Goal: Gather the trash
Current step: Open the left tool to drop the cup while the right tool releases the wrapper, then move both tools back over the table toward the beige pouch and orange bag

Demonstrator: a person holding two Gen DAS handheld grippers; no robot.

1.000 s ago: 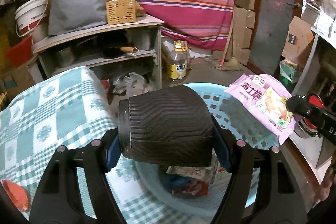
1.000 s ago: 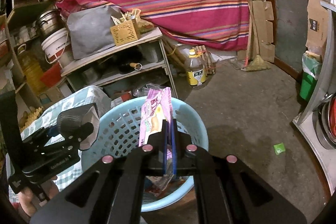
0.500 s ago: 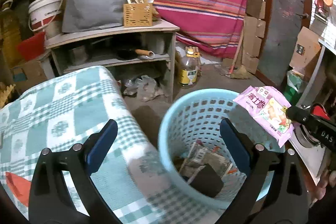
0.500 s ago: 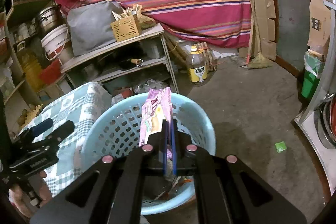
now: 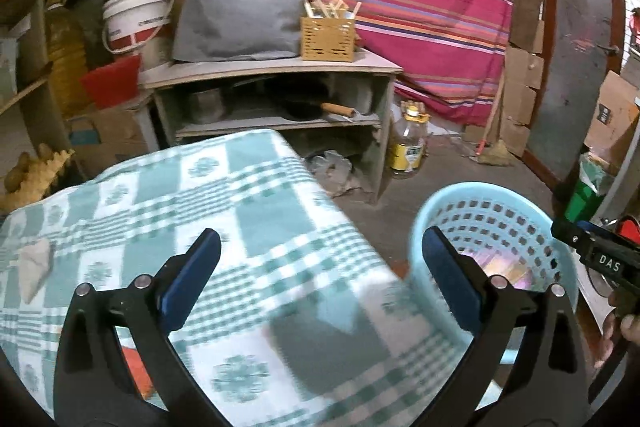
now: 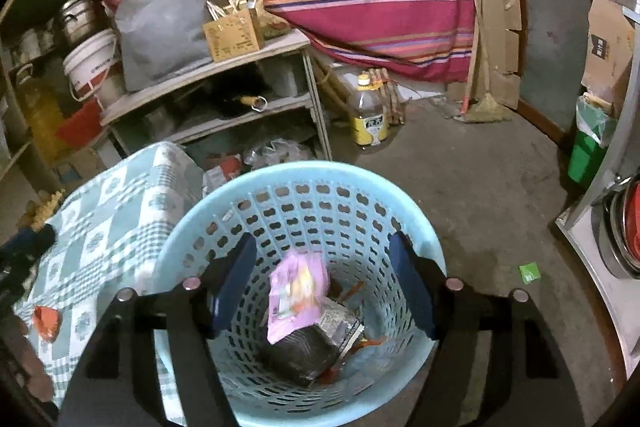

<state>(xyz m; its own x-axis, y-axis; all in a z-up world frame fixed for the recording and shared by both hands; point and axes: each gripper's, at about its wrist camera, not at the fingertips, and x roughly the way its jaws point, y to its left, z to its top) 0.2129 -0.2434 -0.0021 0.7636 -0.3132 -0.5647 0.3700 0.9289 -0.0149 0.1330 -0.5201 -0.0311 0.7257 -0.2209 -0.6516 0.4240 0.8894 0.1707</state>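
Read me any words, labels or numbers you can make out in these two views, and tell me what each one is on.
"DAS": white letters on the black body of the right gripper, seen in the left wrist view.
White bucket: a line of print, too blurred to read.
Oil bottle: yellow label, too small to read.
Pink snack packet in the blue basket: print blurred.
Cardboard box: dark mark, unreadable.
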